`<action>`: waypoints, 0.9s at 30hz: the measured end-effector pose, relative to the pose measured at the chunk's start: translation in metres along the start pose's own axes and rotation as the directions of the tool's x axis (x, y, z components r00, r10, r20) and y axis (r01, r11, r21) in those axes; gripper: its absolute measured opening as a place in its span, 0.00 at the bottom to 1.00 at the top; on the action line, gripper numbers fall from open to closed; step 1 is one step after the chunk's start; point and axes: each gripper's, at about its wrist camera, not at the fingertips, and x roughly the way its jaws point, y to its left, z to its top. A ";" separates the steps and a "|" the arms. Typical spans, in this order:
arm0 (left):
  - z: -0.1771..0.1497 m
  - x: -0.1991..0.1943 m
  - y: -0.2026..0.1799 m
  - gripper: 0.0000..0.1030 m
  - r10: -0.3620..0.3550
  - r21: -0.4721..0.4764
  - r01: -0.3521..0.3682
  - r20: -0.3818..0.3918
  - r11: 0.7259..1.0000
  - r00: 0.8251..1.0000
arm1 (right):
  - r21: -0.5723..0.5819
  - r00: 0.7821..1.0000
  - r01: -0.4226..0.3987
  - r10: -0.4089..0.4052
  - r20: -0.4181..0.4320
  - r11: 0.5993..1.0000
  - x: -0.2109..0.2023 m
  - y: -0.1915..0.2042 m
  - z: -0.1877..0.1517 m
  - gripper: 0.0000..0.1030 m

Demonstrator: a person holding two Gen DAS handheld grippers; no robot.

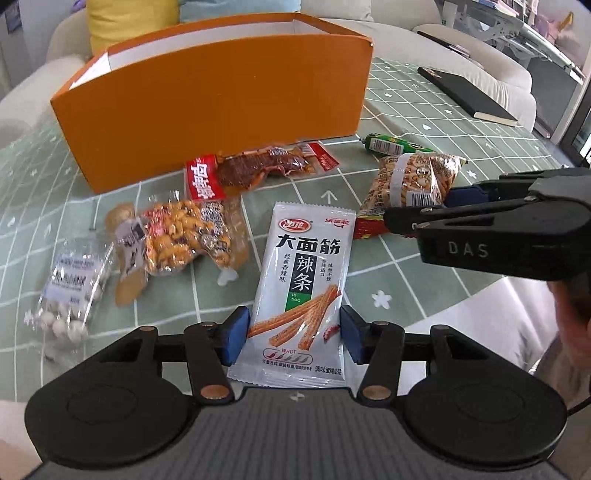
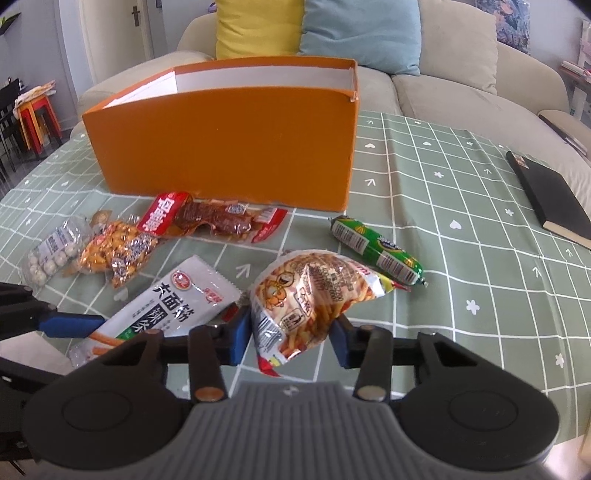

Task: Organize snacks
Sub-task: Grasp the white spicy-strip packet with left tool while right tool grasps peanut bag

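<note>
Orange box upper centre, interior hidden. Left tongs clamping 大面筋 辣条 packet; right tongs pinching crinkled fries bag.

This is a home living room: a beige upholstered sofa with a yellow cushion and a pale blue cushion stands behind a table under a green grid-patterned cloth, and red and yellow stacked stools stand by dark dining chairs.
</note>
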 end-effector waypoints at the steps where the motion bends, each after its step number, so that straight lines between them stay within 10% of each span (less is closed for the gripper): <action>1: 0.000 0.000 0.000 0.61 -0.003 0.000 0.003 -0.003 1.000 1.000 | 0.001 1.000 -0.001 0.001 -0.008 1.000 0.000 0.000 0.000 0.41; 14: 0.021 0.023 -0.013 0.82 -0.003 0.069 0.001 0.033 0.998 0.999 | 0.063 0.998 -0.017 0.021 -0.055 0.998 -0.010 -0.015 -0.007 0.41; 27: 0.017 0.019 -0.019 0.54 -0.016 0.073 0.011 0.069 0.997 0.997 | 0.058 0.998 -0.014 0.017 -0.061 0.998 -0.006 -0.013 -0.009 0.40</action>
